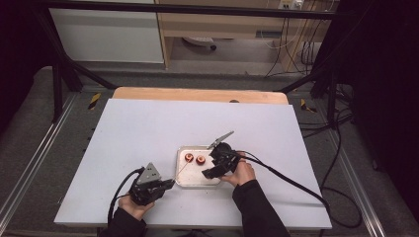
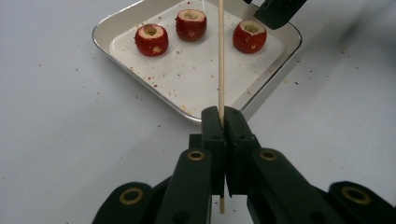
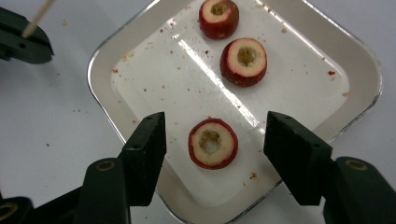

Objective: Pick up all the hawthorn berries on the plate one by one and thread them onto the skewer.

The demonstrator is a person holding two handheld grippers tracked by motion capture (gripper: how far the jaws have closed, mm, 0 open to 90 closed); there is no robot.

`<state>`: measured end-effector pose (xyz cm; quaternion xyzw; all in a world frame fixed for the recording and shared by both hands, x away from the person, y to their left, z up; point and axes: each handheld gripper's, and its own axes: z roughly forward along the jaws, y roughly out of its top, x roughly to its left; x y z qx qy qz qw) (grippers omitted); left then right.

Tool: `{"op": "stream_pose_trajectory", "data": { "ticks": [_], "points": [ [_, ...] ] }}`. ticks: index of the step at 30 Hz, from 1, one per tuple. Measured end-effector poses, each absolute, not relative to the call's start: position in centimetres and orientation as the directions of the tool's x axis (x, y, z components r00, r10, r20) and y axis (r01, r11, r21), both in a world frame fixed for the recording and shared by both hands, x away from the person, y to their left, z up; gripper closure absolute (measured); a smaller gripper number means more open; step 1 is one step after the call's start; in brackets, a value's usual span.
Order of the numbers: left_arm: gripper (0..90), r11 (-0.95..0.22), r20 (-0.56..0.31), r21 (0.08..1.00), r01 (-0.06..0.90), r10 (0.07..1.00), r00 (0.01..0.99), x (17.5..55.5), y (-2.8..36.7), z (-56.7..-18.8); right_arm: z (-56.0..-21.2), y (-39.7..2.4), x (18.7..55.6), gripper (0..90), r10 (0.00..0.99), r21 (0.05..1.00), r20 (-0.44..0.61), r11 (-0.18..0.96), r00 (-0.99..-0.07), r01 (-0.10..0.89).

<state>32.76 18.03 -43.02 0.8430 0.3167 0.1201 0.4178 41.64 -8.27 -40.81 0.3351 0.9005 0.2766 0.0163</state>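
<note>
Cored fruit (image 3: 213, 143) between open jaws

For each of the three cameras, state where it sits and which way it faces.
High view: fixed above the person's side, looking forward and down on the white table; both forearms, left gripper, right gripper.
Left gripper view: rides the left gripper, looking along shut jaws and their wooden skewer toward the tray.
Right gripper view: rides the right gripper, looking steeply down; open jaws flank a cored red fruit.
Shared: tray and the fruits.
</note>
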Motion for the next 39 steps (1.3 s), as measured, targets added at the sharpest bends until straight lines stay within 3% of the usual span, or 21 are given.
{"op": "stream_pose_trajectory", "data": {
  "ticks": [12,26,39],
  "points": [
    [88.2,-0.457,-0.056,0.775,0.436,0.638,0.768,32.8,18.0,-43.0,-41.6,-8.0,42.3,55.0,0.597,0.478,0.183,0.640,-0.781,0.602],
    [88.2,-0.458,-0.054,0.775,0.435,0.638,0.768,32.8,17.9,-43.0,-42.0,-7.8,42.5,60.8,0.594,0.458,0.183,0.654,-0.783,0.603],
    [88.2,-0.436,-0.046,0.793,0.427,0.655,0.755,32.4,17.7,-42.8,-39.1,-9.2,41.8,61.2,0.616,0.592,0.219,0.532,-0.756,0.605]
  ]
}}
